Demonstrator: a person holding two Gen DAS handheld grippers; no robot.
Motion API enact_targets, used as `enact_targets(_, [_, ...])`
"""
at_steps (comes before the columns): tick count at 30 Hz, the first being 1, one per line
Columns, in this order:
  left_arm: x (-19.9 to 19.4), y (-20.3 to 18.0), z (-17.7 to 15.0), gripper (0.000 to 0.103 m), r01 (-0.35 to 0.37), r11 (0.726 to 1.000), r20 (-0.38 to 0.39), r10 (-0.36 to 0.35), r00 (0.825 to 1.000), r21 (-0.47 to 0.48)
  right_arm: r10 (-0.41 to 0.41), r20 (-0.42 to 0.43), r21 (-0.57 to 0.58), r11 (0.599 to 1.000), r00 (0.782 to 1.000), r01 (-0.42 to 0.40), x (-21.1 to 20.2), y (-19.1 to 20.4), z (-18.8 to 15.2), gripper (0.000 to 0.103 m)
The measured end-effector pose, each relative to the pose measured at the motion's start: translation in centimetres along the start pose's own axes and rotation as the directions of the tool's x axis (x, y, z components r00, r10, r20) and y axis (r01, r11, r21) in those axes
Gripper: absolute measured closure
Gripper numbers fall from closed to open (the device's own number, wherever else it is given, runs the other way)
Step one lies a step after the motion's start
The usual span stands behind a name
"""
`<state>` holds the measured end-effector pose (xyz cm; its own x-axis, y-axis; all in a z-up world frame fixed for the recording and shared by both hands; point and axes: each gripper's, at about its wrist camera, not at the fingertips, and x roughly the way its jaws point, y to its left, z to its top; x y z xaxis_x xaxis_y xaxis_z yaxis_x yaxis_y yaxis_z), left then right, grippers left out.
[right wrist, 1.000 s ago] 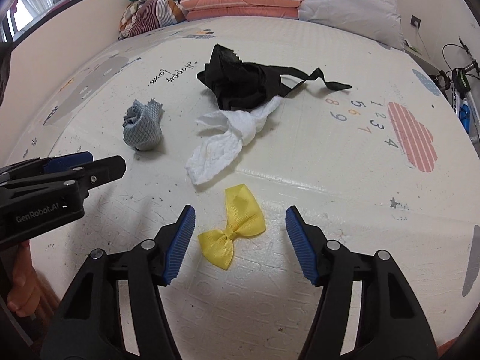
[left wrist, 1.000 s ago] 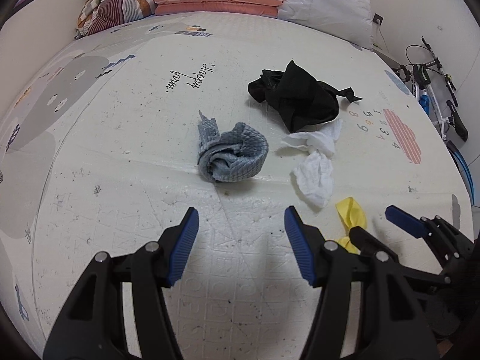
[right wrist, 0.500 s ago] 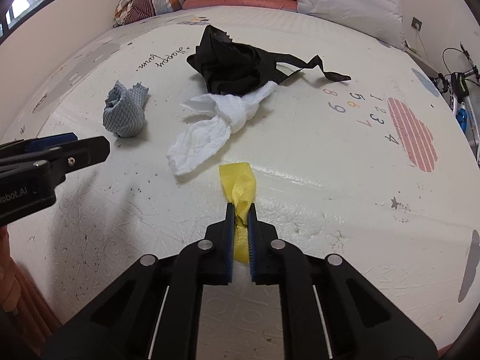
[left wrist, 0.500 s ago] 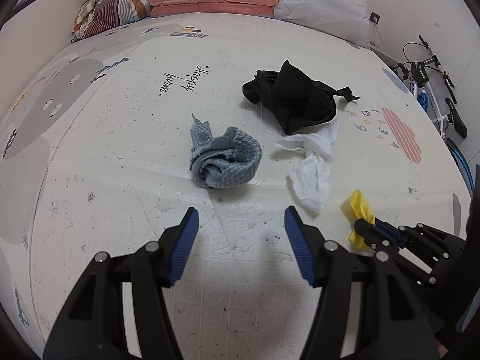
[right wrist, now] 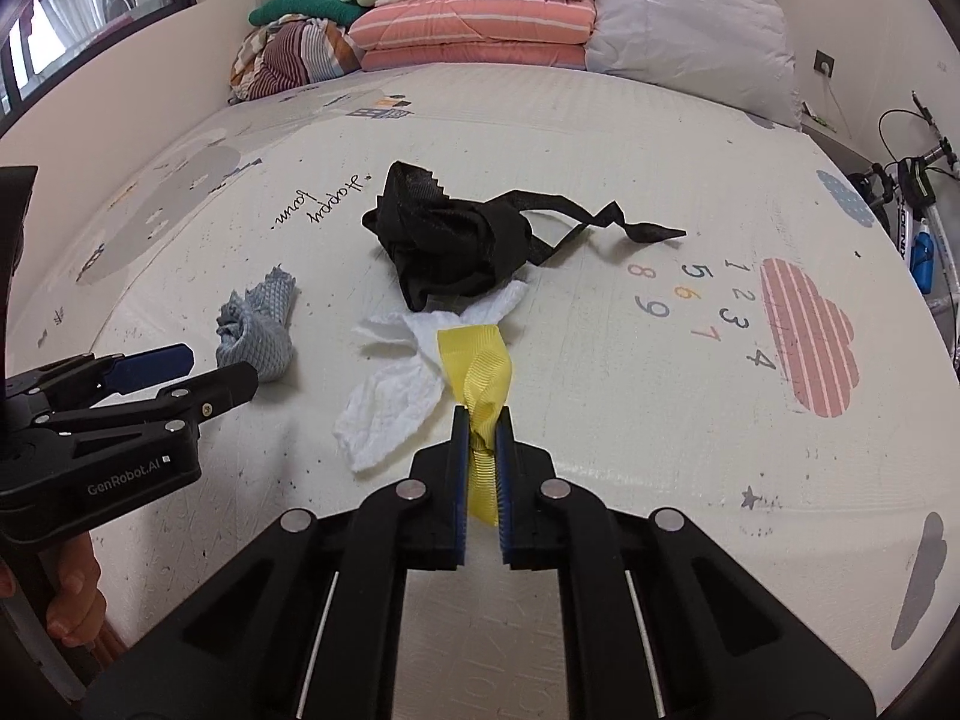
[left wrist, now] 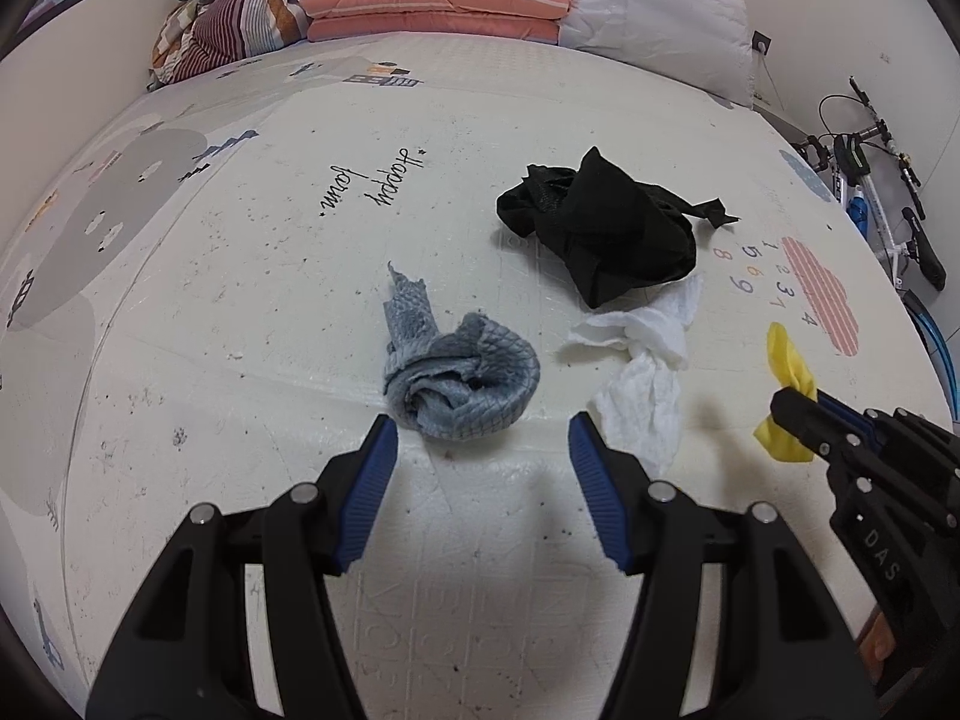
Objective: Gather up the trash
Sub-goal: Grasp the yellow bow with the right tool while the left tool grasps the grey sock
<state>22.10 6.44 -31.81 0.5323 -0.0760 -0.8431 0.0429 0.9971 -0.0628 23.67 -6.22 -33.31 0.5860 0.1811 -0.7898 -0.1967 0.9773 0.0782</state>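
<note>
My right gripper [right wrist: 481,420] is shut on a yellow ribbon bow [right wrist: 477,369], held just off the white play mat [right wrist: 600,138]; the bow [left wrist: 787,360] and that gripper [left wrist: 798,405] also show at the right of the left wrist view. My left gripper [left wrist: 483,438] stands open with nothing between its pads, just short of a crumpled grey-blue cloth [left wrist: 459,372]. A white crumpled tissue [left wrist: 645,372] lies to the right of the cloth, and a black fabric heap [left wrist: 606,234] sits behind it. The right wrist view shows the left gripper [right wrist: 207,369], grey cloth [right wrist: 258,330], tissue [right wrist: 396,396] and black fabric [right wrist: 456,246].
Folded blankets and pillows [right wrist: 474,24] are stacked along the far wall. A bicycle [left wrist: 876,180] leans at the right edge of the mat. A window [right wrist: 90,6] is at the far left. A person's fingers [right wrist: 69,600] hold the left gripper's handle.
My right gripper closed on the yellow bow and lifted it off the mat. The left gripper stayed open and edged slightly closer to the grey cloth.
</note>
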Motion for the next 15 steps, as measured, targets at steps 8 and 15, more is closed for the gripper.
enact_targets(8, [2.5, -0.4, 1.6, 0.043, -0.026, 1.000, -0.008, 0.026, 1.000, 0.006, 0.024, 0.032, 0.027, 0.999, 0.999, -0.025, 1.2, -0.8, 2.1, 0.096])
enact_targets(15, [3.4, 0.3, 1.3, 0.089, -0.047, 0.999, -0.028, 0.046, 0.999, -0.014, 0.070, 0.014, 0.040, 0.997, 0.997, -0.071, 2.2, -0.8, 1.6, 0.096])
